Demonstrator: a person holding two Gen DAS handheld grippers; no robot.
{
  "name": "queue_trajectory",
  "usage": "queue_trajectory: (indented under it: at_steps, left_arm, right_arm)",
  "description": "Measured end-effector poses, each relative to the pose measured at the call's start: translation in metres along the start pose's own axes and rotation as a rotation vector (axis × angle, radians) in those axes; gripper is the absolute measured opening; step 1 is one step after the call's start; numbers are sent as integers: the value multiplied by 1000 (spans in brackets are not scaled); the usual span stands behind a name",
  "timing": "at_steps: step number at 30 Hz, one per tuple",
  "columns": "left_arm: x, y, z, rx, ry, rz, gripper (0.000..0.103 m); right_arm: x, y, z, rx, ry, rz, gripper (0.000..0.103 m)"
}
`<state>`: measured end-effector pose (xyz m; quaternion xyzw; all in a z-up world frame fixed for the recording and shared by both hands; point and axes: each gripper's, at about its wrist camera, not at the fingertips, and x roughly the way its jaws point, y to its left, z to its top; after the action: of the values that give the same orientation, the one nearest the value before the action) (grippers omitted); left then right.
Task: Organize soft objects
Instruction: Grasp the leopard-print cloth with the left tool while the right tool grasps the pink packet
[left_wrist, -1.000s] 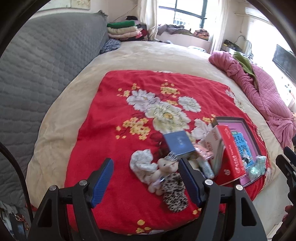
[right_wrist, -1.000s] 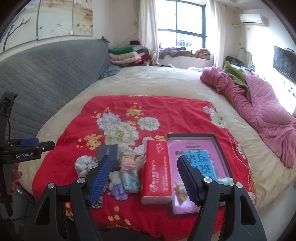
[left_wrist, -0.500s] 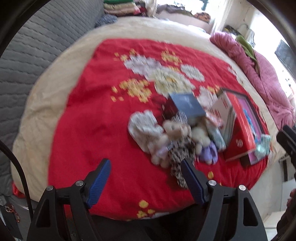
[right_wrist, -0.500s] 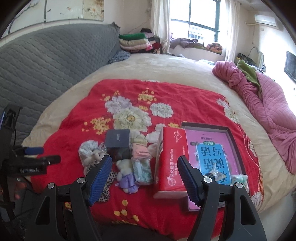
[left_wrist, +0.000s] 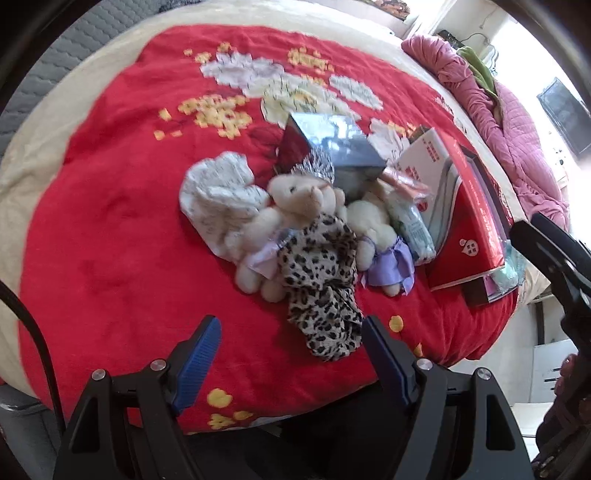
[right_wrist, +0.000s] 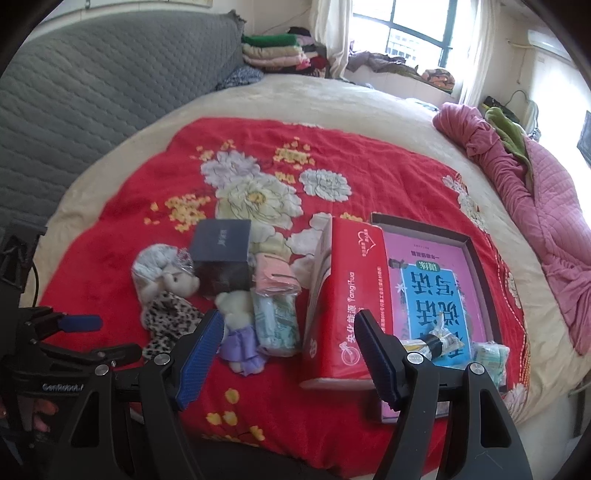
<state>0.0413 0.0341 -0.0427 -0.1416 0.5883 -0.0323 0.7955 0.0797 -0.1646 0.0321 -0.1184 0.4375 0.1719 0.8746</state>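
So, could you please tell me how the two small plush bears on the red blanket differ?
The left bear wears a silver crown; the purple-dressed bear shows none. The left bear lies partly under the leopard-print cloth; the purple-dressed bear lies beside it, against the tissue packs. Both are cream plush.

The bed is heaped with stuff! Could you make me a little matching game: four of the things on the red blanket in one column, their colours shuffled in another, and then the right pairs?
Things:
1. tissue box
2. scrunchie
3. small square box
4. dress on the little teddy bear

Colours:
A. lilac
B. dark navy
C. red
D. leopard print

Pairs: 1-C, 2-D, 3-B, 4-A
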Motion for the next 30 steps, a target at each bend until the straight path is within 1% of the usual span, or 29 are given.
queue_trajectory:
  at_steps: [4, 7, 9, 16, 20, 21, 22, 24, 26, 27, 30]
  left_arm:
    - [15, -3, 1, -9, 31, -41, 78]
    - [23, -6, 2, -6, 46, -50, 78]
    - [27, -6, 3, -11, 49, -74, 78]
    - [39, -9, 7, -17, 66, -102, 78]
    - [46, -9, 11, -27, 73, -118, 77]
    - [48, -8, 12, -31, 76, -119, 76]
    - [50, -8, 13, -36, 77, -123, 73]
    - [52, -8, 14, -44, 79, -136, 71]
    - [56, -9, 14, -49, 85, -148, 64]
    - [58, -9, 14, -52, 87, -154, 62]
    - [60, -7, 12, -71, 98, -185, 55]
  right_arm:
    - [28, 9, 7, -56, 44, -12, 74]
    - [47, 16, 14, -96, 70, -14, 74]
    - [60, 18, 21, -117, 87, -19, 74]
    - [108, 23, 39, -196, 175, -55, 74]
    - [127, 32, 43, -257, 200, -81, 73]
    - [130, 33, 43, -271, 204, -88, 65]
    - [133, 34, 43, -277, 208, -82, 59]
    - [139, 33, 43, -270, 234, -58, 41]
    - [140, 32, 43, -254, 236, -48, 33]
    - [139, 29, 44, -236, 234, -34, 25]
    - [134, 19, 44, -155, 226, 11, 19]
